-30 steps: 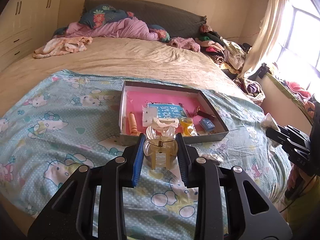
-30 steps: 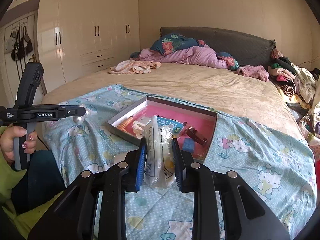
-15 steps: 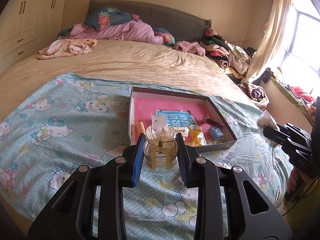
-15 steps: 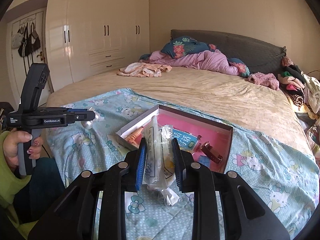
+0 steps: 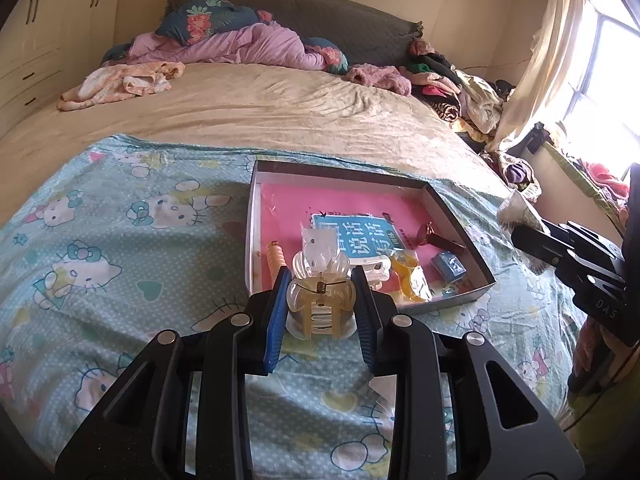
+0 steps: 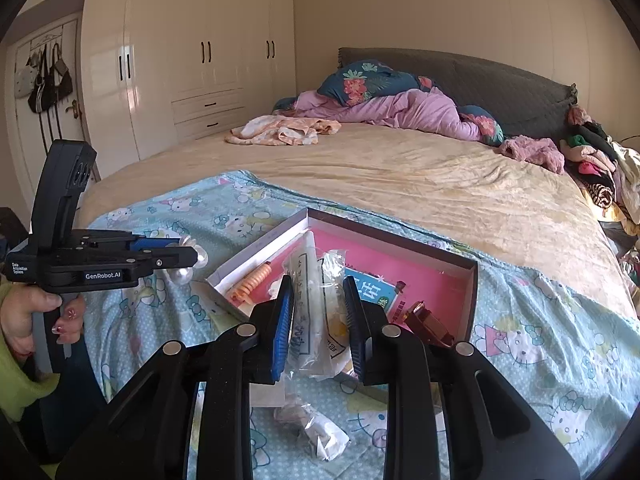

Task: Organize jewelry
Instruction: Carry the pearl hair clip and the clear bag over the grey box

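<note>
Hair claw (image 5: 322,300) first: my left tool (image 5: 321,304) is clamped on the translucent amber claw clip, its blue pads pressing both sides, and it hangs just short of the near wall of the box (image 5: 460,236) on the bed. My right tool (image 6: 319,312) is clamped on a crinkled clear packet (image 6: 316,308) that stands up between its pads, poised over the near edge of that same box. From the right wrist view I can see the left tool (image 6: 188,258) off to the side, gripped by a hand (image 6: 28,316), with pearly beads of the clip poking out at its tip. Inside the pink-lined box lie a blue card (image 5: 360,234), an orange coil (image 5: 276,256), a dark red clip (image 5: 440,236) and a small blue item (image 5: 450,266). I judge this to be the carry-in step, both pieces being brought to the box. Next I would bring each tool over a bare pink patch, lower it past the rim, and only then part the pads, keeping the two tools from crowding each other over the box.
</note>
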Demonstrator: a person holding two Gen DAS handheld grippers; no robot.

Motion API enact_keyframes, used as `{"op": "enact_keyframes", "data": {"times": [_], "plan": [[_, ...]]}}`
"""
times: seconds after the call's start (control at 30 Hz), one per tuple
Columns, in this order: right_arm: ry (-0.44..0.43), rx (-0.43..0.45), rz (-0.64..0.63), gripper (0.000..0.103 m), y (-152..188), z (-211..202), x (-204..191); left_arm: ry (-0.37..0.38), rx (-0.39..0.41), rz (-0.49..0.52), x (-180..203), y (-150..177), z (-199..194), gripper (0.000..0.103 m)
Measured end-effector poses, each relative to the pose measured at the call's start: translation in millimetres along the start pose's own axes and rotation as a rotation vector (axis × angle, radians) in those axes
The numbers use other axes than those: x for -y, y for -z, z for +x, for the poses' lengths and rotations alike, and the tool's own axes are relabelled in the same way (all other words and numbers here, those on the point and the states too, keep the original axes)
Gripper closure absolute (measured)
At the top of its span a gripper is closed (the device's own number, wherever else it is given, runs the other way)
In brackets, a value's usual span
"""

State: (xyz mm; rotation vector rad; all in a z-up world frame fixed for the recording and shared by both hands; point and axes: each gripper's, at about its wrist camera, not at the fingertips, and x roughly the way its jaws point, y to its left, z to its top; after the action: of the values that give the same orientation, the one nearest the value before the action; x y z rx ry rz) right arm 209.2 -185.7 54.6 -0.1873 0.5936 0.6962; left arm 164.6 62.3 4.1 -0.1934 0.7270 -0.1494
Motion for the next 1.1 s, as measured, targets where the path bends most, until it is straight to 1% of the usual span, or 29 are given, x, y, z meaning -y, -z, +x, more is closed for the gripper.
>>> {"op": "enact_keyframes", "data": {"times": [0.27, 0.53, 0.77, 1.1], "plan": [[0.018, -0.012, 0.024, 0.079, -3, 17, 15, 0.014, -0.019, 0.029, 5, -9, 18, 0.081], [0.040, -0.044, 0.058, 0.079, 1, 31, 34, 0.010, -0.053, 0.060, 10, -18, 45, 0.081], [0.064, -0.061, 0.078, 0.079, 4, 41, 47, 0.011, -0.074, 0.093, 16, -19, 63, 0.080], [0.045, -0.099, 0.090, 0.079, 10, 63, 47, -0.007, -0.086, 0.103, 11, -14, 74, 0.080]]}}
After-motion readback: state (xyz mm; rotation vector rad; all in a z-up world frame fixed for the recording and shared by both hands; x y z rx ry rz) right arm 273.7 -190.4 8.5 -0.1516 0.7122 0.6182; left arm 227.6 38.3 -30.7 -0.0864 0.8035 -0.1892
